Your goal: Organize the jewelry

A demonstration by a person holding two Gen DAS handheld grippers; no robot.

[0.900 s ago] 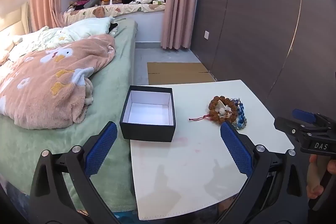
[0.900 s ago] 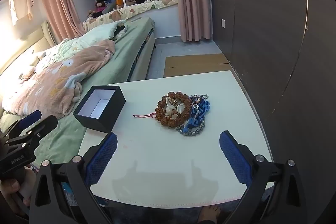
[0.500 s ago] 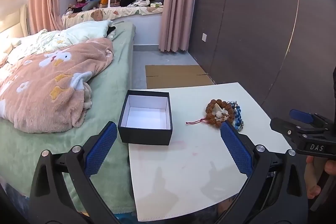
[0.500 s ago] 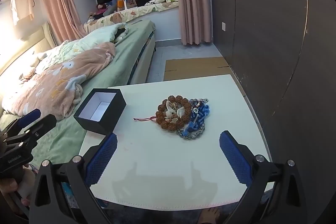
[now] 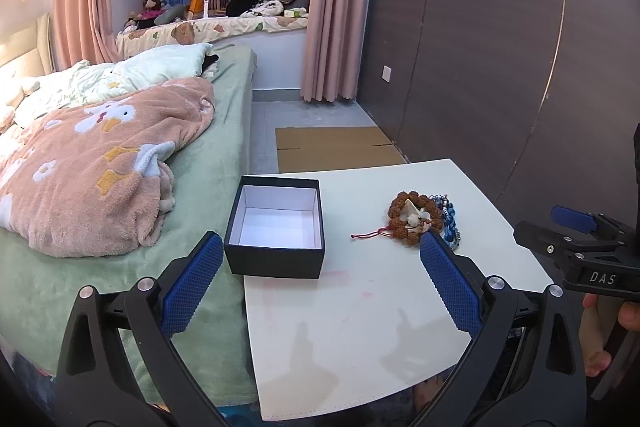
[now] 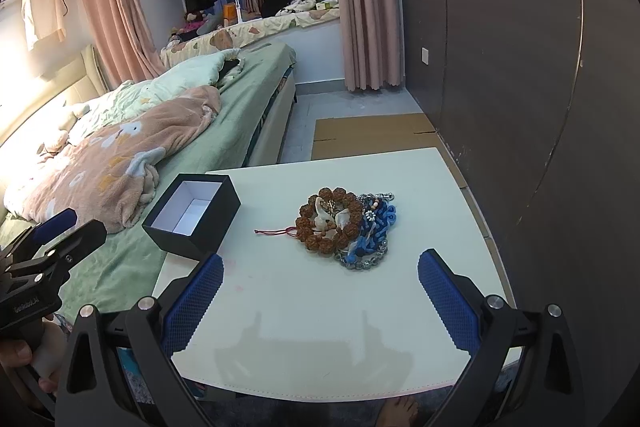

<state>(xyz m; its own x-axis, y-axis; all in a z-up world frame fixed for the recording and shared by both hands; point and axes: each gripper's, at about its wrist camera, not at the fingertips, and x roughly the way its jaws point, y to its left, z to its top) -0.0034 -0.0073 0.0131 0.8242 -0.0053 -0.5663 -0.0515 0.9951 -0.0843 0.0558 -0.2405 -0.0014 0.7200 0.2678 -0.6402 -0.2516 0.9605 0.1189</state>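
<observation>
Closest to me, my right gripper (image 6: 320, 291) has its fingers spread all the way with nothing between them, hovering over the near edge of the white table (image 6: 304, 355). Same deal with my left gripper (image 5: 320, 279), spread wide and empty, aimed at the table's left side. Just past the right one sits the jewelry pile (image 6: 346, 227), roughly mid-table: a chunky brown bead bracelet (image 6: 316, 239) with pale shell-looking bits in the middle and a thin red cord (image 6: 276, 231) trailing left, lying against a blue braided piece (image 6: 378, 225) and a silvery chain (image 6: 360, 261). My guess is it's all light and floppy, strung stuff that'll sag and snag on its neighbours, so I'd pinch the brown bracelet across its beaded ring on the side away from the blue tangle; the beads look hard and knobbly enough to not slip. The shells might be fragile. Further left, the black box (image 5: 276, 223) sits at the table's left edge, lid off, white inside, nothing in it. Beyond that, just the bed (image 5: 216, 167).
</observation>
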